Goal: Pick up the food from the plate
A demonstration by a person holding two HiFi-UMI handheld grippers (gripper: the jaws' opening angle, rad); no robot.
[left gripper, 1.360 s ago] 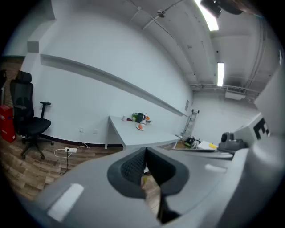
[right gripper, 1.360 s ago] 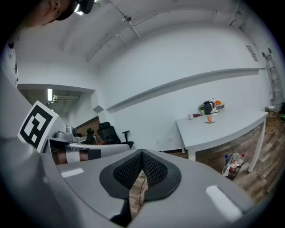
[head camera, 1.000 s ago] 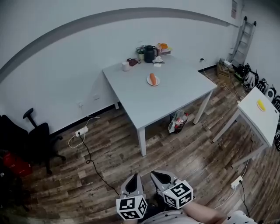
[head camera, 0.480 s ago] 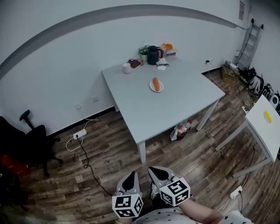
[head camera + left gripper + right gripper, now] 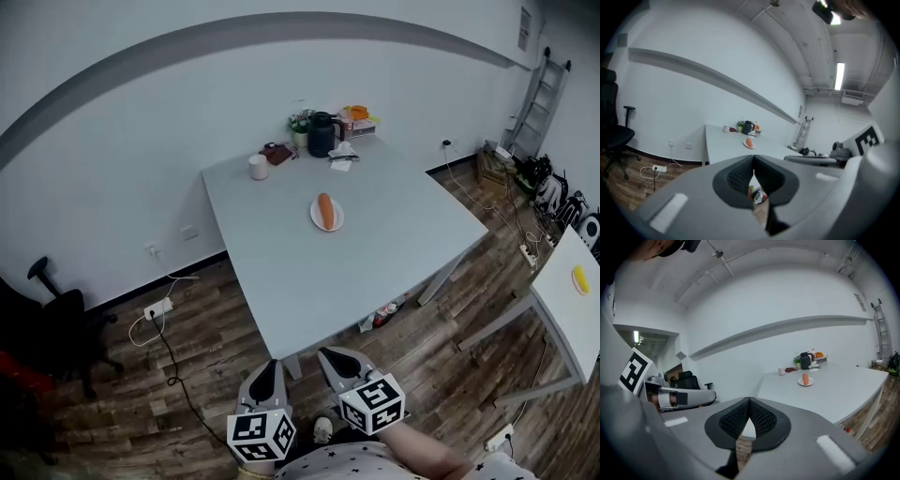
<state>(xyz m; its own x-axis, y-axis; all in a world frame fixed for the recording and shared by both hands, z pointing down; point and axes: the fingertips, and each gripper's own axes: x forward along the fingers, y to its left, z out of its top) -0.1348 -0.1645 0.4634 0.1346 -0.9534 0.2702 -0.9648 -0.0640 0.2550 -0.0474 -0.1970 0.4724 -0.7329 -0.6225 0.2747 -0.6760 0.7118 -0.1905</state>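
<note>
Okay, both grippers are low at the bottom edge of the head view, over the wood floor (image 5: pixel 187 375), well short of the table (image 5: pixel 375 253). Left gripper (image 5: pixel 753 159): jaws together, nothing between them. Right gripper (image 5: pixel 749 402): jaws together too, empty. Their marker cubes sit side by side, close to the person's star-print sleeve (image 5: pixel 375 464).

The food (image 5: pixel 324 209), an orange oblong piece, lies on a small white plate (image 5: pixel 336 224) near the middle of the table, far from both grippers. Both gripper views point toward it, and it shows small in the distance in each.

Along the table's far edge, by the wall:
- white cup (image 5: pixel 258 167) at the left
- dark small item (image 5: pixel 277 153) beside it, too small to tell
- small plant (image 5: pixel 299 123)
- black jug (image 5: pixel 321 135)
- something orange (image 5: pixel 355 112) on a box

A bag (image 5: pixel 382 314) sits on the floor under the table. A white power strip (image 5: pixel 155 308) with its cable lies on the floor by the wall, and a black office chair (image 5: pixel 56 319) stands at the left. A ladder (image 5: pixel 544 94) leans in the right corner. A second table (image 5: pixel 562 309) at the right edge carries a yellow thing (image 5: pixel 581 280).
</note>
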